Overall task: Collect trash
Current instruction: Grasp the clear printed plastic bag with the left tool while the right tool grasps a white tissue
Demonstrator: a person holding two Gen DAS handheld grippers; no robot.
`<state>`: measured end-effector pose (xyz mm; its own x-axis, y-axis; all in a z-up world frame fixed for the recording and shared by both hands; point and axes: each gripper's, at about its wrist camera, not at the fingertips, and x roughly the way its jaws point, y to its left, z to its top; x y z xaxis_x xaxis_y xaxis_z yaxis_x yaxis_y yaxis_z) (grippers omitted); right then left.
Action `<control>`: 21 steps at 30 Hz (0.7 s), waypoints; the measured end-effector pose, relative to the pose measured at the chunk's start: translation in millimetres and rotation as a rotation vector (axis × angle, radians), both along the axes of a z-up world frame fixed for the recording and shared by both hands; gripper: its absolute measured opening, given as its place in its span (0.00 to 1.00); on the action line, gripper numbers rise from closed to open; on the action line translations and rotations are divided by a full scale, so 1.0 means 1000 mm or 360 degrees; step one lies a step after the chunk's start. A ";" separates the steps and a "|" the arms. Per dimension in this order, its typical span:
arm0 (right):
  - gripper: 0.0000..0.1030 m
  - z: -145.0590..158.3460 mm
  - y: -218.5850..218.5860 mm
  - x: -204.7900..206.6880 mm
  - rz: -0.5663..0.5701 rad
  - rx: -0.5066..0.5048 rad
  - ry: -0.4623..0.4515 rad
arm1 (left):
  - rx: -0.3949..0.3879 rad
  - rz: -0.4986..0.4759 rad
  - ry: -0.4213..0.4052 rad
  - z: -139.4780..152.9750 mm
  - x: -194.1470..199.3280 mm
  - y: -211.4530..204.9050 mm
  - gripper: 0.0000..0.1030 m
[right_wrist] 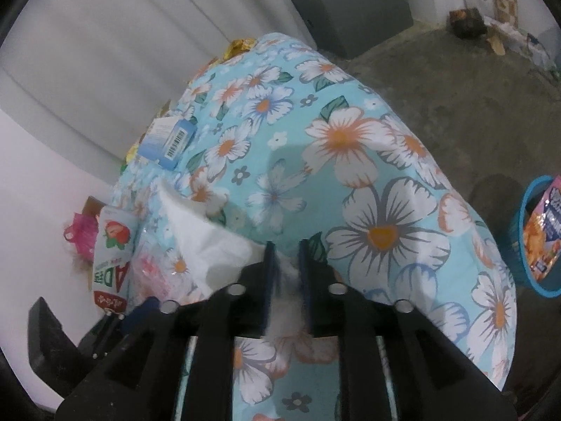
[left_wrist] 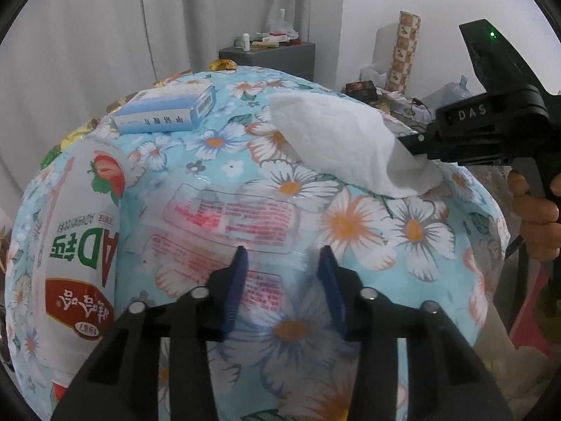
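So the right gripper [right_wrist: 284,273] has a corner of the white tissue [right_wrist: 210,242] sitting between its blue pads. The jaws stand a bit apart, and I honestly can't tell if they're pinching the paper or just loosely around it. In the left wrist view that corner is lifted off the cloth, so I'd guess it's being carried, but that's a guess. The tissue looks soft, rumpled and thin, the sort of thing that sags and slips.

The left gripper [left_wrist: 284,280] is partly open over a clear plastic wrapper [left_wrist: 231,231] with red print, lying flat on the counter [left_wrist: 350,224]. Nothing is between the pads, so it looks lined up for a grab rather than holding. That film is glossy and flat, probably tricky to get under.

Further out: a white drink pouch [left_wrist: 80,245] with a strawberry on it lies to the left of the wrapper, and a blue-and-white cardboard box [left_wrist: 164,112] sits toward the far edge. The counter wears a shiny light-blue floral cloth. Down on the floor to the right is a blue basket [right_wrist: 533,231] with a snack bag already in it, presumably where the trash goes.
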<state>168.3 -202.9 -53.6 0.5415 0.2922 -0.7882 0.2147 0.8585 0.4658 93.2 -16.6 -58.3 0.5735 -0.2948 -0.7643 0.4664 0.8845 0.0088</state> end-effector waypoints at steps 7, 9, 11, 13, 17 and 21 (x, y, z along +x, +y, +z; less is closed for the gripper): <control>0.51 0.011 -0.002 -0.005 0.0032 0.0104 -0.0094 | -0.0052 -0.0020 0.0020 0.001 0.000 0.001 0.24; 0.55 0.013 0.002 -0.005 0.0064 0.0104 -0.0114 | -0.0065 -0.0024 0.0020 0.002 0.000 0.002 0.19; 0.57 0.015 0.009 -0.004 0.0114 0.0077 -0.0125 | -0.0074 -0.0018 0.0014 0.003 0.000 0.002 0.15; 0.59 0.015 0.019 -0.002 0.0168 0.0032 -0.0118 | -0.0090 -0.0012 0.0019 0.004 0.000 0.004 0.13; 0.59 0.010 0.035 0.003 0.0221 -0.0117 -0.0087 | -0.0112 -0.0002 0.0018 0.007 0.000 0.007 0.09; 0.54 0.003 0.046 0.008 0.0233 -0.0256 -0.0056 | -0.0123 0.0008 0.0009 0.011 -0.001 0.008 0.08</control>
<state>176.2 -157.0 -51.0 0.5306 0.2416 -0.8125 0.0683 0.9432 0.3251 92.0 -8.4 -47.8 0.5710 -0.3503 -0.7425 0.4619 0.8848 -0.0622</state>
